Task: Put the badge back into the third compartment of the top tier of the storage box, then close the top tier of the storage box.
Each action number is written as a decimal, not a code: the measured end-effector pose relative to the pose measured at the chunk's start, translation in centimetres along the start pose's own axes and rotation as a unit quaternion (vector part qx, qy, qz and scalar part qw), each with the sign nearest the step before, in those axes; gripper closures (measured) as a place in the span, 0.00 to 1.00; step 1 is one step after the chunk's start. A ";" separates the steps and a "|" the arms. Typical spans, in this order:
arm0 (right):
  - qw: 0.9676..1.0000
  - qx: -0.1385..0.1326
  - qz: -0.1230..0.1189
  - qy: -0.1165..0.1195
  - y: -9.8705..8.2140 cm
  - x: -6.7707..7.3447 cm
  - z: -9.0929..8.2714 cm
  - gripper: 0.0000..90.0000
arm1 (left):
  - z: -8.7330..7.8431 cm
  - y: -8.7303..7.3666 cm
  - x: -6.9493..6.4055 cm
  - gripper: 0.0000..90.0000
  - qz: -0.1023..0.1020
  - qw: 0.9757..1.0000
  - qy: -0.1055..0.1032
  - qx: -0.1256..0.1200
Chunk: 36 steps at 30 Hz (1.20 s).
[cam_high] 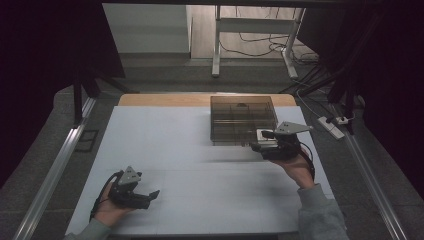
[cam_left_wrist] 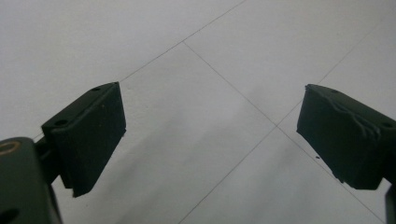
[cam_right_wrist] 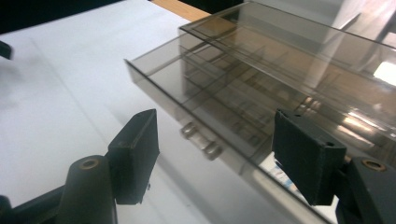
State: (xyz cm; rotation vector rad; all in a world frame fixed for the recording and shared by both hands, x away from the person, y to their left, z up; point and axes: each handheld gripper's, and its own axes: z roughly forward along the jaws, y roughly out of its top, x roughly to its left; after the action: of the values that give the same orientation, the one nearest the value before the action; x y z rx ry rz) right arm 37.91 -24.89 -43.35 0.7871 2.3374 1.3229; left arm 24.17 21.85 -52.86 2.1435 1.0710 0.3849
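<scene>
A smoky clear plastic drawer box (cam_high: 242, 120) stands on the white table top (cam_high: 175, 150) at the back right. Its lowest drawer (cam_right_wrist: 187, 100) is pulled out a little, and a small clear handle (cam_right_wrist: 201, 139) sits on the drawer front. My right gripper (cam_high: 257, 145) is at the box's front right corner. In the right gripper view it (cam_right_wrist: 215, 123) is open, with the handle just ahead of the gap and untouched. My left gripper (cam_high: 151, 195) rests low at the front left. It (cam_left_wrist: 211, 95) is open over bare table.
A wooden strip (cam_high: 150, 99) edges the table at the back. Metal rails (cam_high: 55, 170) run along both sides. A white power strip (cam_high: 332, 126) lies on the floor to the right, and a desk frame (cam_high: 216, 45) with cables stands beyond.
</scene>
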 end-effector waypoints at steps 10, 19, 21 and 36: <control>1.000 0.008 -0.007 0.024 -0.8 1.5 -0.7 0.36 | 0.1 0.0 0.1 0.09 -0.002 1.000 0.000 0.000; 0.999 0.015 -0.032 0.029 -0.9 2.7 -0.5 0.51 | 0.0 0.0 0.0 0.09 0.000 1.000 -0.001 -0.001; 0.999 0.015 -0.030 0.026 -1.2 2.6 -0.5 0.62 | 0.0 0.0 0.0 0.09 0.001 1.000 0.000 -0.002; 0.998 0.040 -0.043 -0.012 -2.1 2.5 0.4 1.00 | 0.1 0.0 0.0 0.09 0.002 1.000 -0.001 -0.001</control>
State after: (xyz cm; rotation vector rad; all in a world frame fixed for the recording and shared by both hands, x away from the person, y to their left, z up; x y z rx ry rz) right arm 35.53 -23.92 -45.45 0.7142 2.3902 1.1835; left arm 24.22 21.75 -52.91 2.1451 1.0644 0.3848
